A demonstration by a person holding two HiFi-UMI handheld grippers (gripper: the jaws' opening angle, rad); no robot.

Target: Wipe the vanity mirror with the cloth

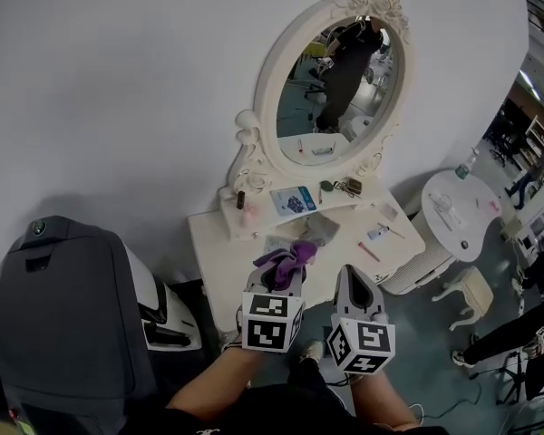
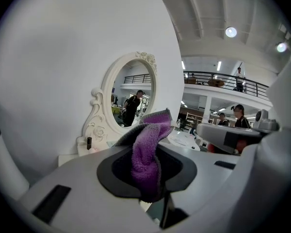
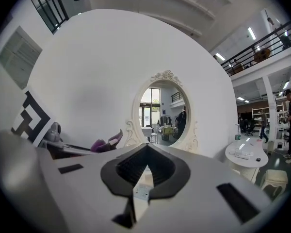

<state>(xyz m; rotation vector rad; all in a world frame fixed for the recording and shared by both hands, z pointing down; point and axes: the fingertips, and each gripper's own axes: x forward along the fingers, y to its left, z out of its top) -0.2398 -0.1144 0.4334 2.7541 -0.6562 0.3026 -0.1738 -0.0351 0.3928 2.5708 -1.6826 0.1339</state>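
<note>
The oval vanity mirror (image 1: 335, 89) in its carved white frame stands against the wall at the back of a white dressing table (image 1: 219, 247). A purple cloth (image 1: 288, 261) is bunched in my left gripper (image 1: 284, 275), which is shut on it just before the table's front edge. In the left gripper view the cloth (image 2: 148, 154) sticks up between the jaws, with the mirror (image 2: 131, 101) some way beyond. My right gripper (image 1: 354, 277) hovers beside the left one, shut and empty. Its own view shows the mirror (image 3: 165, 113) ahead and the cloth (image 3: 104, 143) to the left.
Small items lie on the mirror's shelf: a dark bottle (image 1: 241, 199), a blue card (image 1: 295, 199), keys (image 1: 346, 187). A round white table (image 1: 462, 216) and stool (image 1: 471, 290) stand to the right. A dark grey chair back (image 1: 63, 315) is at the left.
</note>
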